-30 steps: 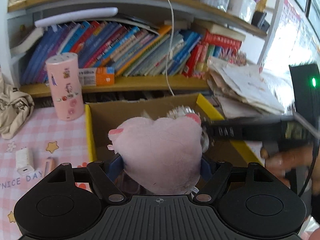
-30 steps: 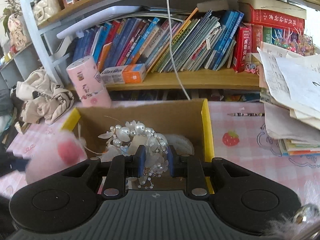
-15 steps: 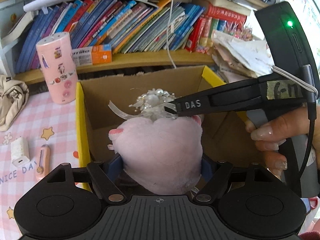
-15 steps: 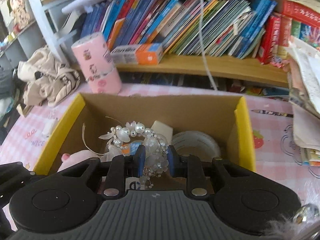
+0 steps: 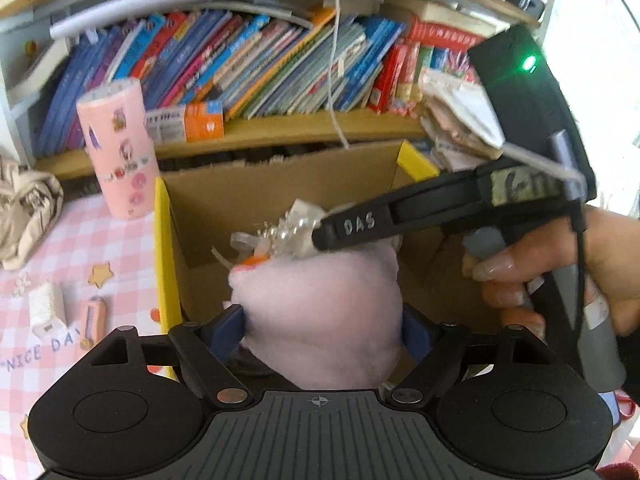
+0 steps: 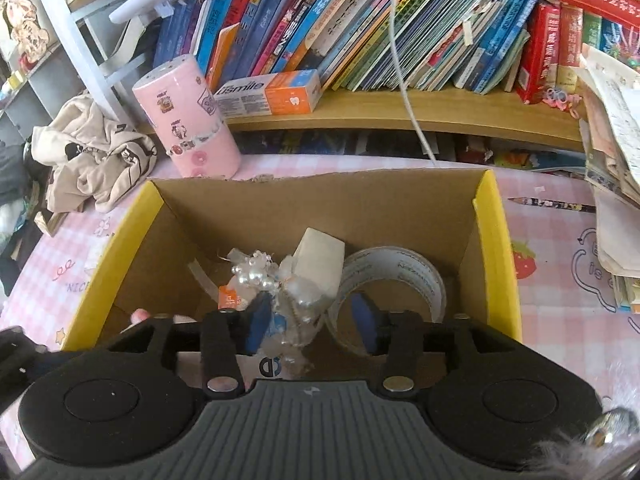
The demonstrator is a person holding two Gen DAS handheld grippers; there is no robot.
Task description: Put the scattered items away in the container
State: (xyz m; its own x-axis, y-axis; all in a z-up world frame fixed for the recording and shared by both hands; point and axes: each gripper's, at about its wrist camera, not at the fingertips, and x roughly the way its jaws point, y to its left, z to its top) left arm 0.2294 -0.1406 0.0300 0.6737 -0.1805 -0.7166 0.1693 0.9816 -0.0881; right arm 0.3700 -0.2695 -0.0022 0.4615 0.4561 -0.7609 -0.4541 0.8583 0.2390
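- Squeezed between the pads of the left gripper [image 5: 324, 324]: a pink plush [image 5: 320, 292], pinched at both soft flanks. Jaws just been opening, pads touching the fur on both sides; probably easing off so as to drop it, since hanging right above the cardboard box [image 5: 280, 184].
- Beyond the plush, reaching in from the right in a person's hand [image 5: 600, 272]: the right gripper [image 6: 314, 320], tips down inside the box.
- Jaws of that gripper just been opening too, now well apart. Between them, a pearl hairpiece [image 6: 256, 272], leaning at the left pad and clear of the right one; no grip on it, so apparently let go on the box floor.
- Just beside the hairpiece, already stowed: a white block [image 6: 320, 256] and a tape roll [image 6: 400, 268], the right pad poking into the roll's ring.
- Left out on the pink checked desk [image 5: 80, 248], to the left of the box: a white plug [image 5: 48, 312] and a small pink case [image 5: 94, 320], likely next for collecting.
- Further back, standing upright near the box's far left corner: a pink cylinder [image 6: 186, 120].
- Behind everything, a shelf of leaning books [image 6: 360, 32].
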